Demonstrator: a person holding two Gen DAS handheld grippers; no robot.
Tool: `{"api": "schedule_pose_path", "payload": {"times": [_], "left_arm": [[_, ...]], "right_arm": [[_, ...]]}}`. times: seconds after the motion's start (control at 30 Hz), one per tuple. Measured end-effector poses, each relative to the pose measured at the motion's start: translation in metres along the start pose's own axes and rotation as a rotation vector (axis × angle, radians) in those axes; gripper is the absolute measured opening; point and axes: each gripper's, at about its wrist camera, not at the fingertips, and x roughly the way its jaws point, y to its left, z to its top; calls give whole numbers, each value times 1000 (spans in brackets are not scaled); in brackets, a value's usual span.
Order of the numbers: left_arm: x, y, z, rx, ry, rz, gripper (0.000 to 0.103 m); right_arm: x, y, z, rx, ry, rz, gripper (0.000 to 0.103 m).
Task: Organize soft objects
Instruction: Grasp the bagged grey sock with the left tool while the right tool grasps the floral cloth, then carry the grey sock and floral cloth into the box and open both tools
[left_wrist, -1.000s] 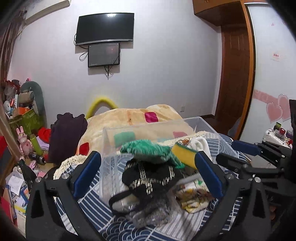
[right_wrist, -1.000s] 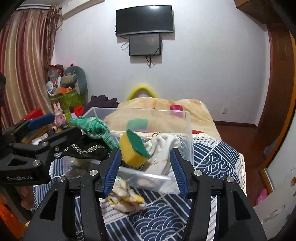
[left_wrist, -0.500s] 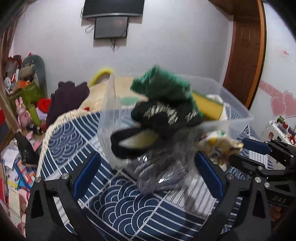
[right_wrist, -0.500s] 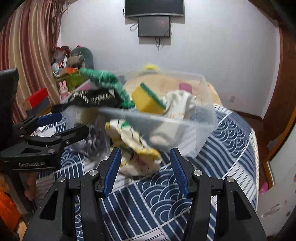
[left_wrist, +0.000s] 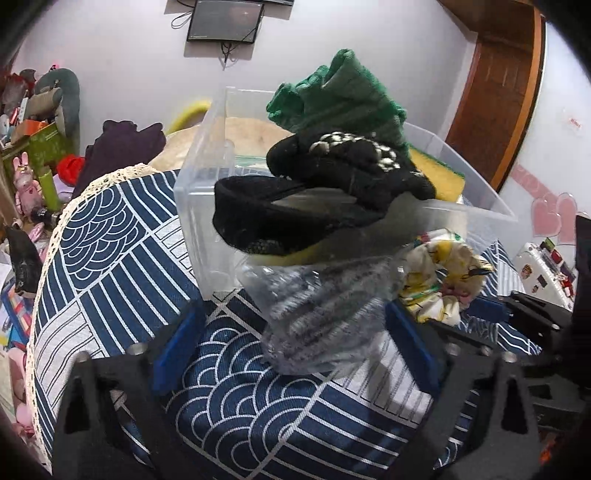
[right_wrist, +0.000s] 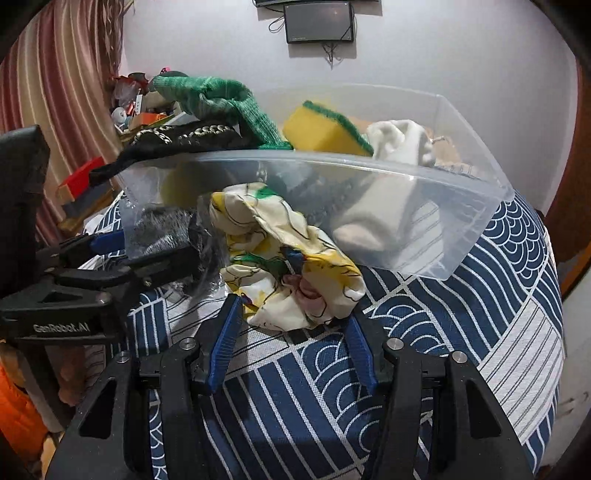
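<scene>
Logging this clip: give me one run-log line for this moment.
left gripper: open, around bagged grey item | right gripper: open, around floral cloth | clear bin: holds sponge, green knit | neither grasped yet

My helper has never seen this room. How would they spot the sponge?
Find the clear plastic bin on the blue wave-patterned cloth. Inside, between a green knitted garment and a white cloth, sits the yellow block sponge, alone in having a green scouring top.
</scene>
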Motion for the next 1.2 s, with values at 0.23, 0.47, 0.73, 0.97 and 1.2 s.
{"api": "schedule_pose_path", "payload": {"times": [0.23,0.47,0.73,0.97,1.2], "left_arm": [[-12,-10,-12,51,-14,-24,52],[-37,-8,-20,37,-48,-16,45],[-80,-9,-17,47,-143,-4,45],[-114,-25,3,113,-243,-12,45],[-108,-40,39,134,-296,-23,45]], "right_arm": [[-5,3,-2,3,-14,12,11],[-30,-1,-9,19,-77,8,10],[-68,-5,-10,40,-176,0,10],[-89,-13,-1,49,-259,-50,10],[-86,-22,16,84,-294,-84,10]]}}
